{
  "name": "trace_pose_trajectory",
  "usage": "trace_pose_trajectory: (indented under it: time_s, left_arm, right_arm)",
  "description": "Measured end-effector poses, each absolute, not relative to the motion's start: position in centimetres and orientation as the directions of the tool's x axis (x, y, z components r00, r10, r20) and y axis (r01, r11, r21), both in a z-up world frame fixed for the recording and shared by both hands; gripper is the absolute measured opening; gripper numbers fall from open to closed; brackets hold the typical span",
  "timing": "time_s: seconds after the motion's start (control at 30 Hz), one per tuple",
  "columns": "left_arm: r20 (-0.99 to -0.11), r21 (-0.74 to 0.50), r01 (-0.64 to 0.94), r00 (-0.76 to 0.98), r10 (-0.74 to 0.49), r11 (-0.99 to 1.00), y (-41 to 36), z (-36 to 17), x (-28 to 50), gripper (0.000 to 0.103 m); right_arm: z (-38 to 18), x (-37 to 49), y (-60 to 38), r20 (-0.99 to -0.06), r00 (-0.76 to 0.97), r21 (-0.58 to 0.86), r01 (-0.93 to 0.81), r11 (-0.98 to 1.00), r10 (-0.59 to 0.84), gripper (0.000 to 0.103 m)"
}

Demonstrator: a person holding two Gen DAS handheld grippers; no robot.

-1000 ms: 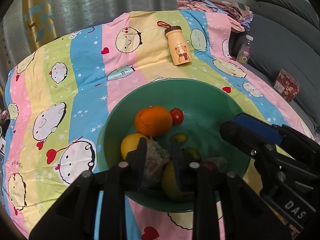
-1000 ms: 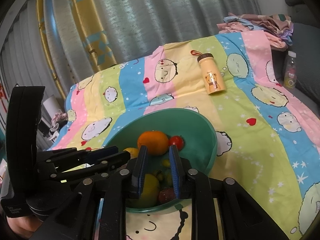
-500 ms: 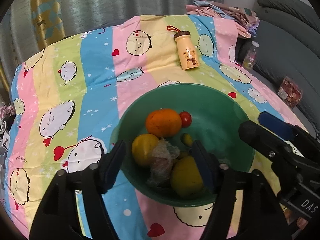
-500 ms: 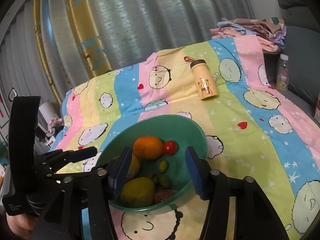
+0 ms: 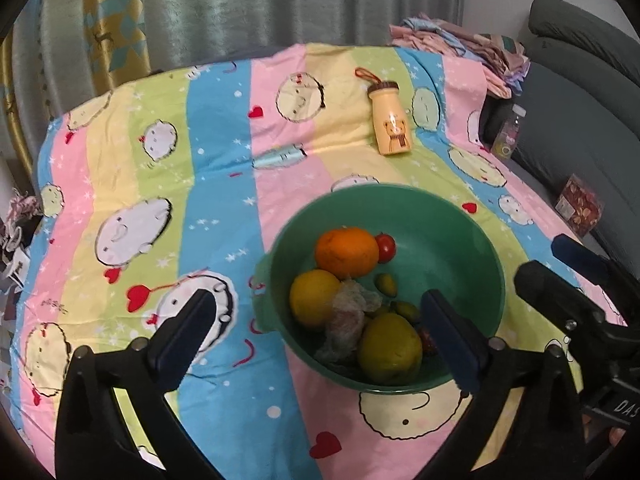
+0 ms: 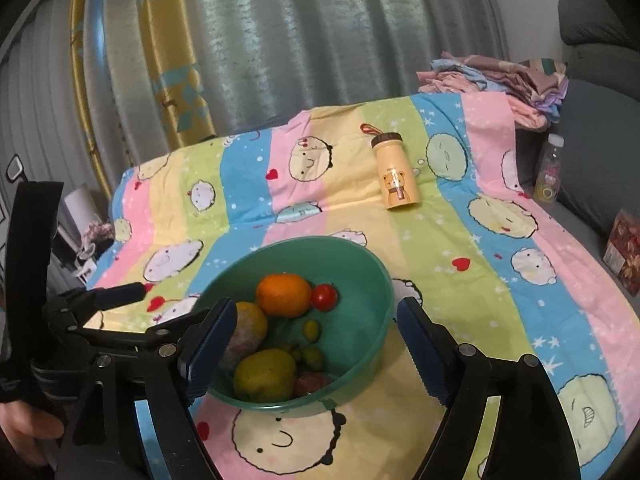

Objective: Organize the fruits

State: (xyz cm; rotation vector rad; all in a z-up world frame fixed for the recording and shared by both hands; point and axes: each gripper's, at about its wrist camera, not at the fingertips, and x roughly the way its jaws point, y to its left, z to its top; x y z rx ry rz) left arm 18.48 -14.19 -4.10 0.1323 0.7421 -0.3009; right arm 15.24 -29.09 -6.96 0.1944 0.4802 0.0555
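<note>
Green plastic bowl (image 5: 472, 240) sits on a striped cartoon bedsheet (image 5: 216, 152), and all the fruit is piled inside it. From the left wrist view, the left gripper (image 5: 316, 316) hangs above the sheet with its jaws spread wide and nothing between them, the right finger over the bowl's near side. Inside the bowl: an orange (image 5: 346, 251) at about 11 o'clock, a small tomato (image 5: 385, 247) touching it at 12, a yellow citrus (image 5: 315, 298) at 9, a crumpled plastic wrapper (image 5: 349, 312) just beside that, and a greenish-yellow lemon (image 5: 389, 348) at 6. A yellow bottle (image 5: 390, 119) lies on its side well beyond the bowl.

Right wrist view: the right gripper (image 6: 316, 344) is also wide open and empty, its fingers either side of the bowl (image 6: 360, 264) from this angle. Same orange (image 6: 283, 294), tomato (image 6: 324, 297) and lemon (image 6: 265, 376) inside. The left gripper (image 6: 120, 295) pokes in at 9 o'clock. Bottle (image 6: 395, 172) at 1 o'clock, curtains (image 6: 280, 40) behind.
</note>
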Motion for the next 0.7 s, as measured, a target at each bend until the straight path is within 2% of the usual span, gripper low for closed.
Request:
trace_pose_trajectory:
  time_s: [0.1,0.43,0.7]
  left_arm:
    - [-0.681,-0.014,0.31,0.693,-0.236,0.951,-13.7,-3.2,18.0,0.102]
    - [-0.659,-0.046,0.303,0.707,-0.257,0.952,-12.9,0.2,15.9,0.103]
    - [-0.674,-0.086,0.278,0.691,-0.261,0.957,-12.4,2.0,14.7,0.103]
  right_arm:
    - [-6.3,14.8,-28.9,-0.466,0.881,0.167,-0.009,0.986,0.087,0.091]
    - [-3.5,13.5,-29.4,-0.465,0.877,0.188,-0.04,0.981,0.124,0.096]
    - [-1.9,12.5,-29.2,-0.468,0.873,0.18,-0.059,0.982,0.139,0.097]
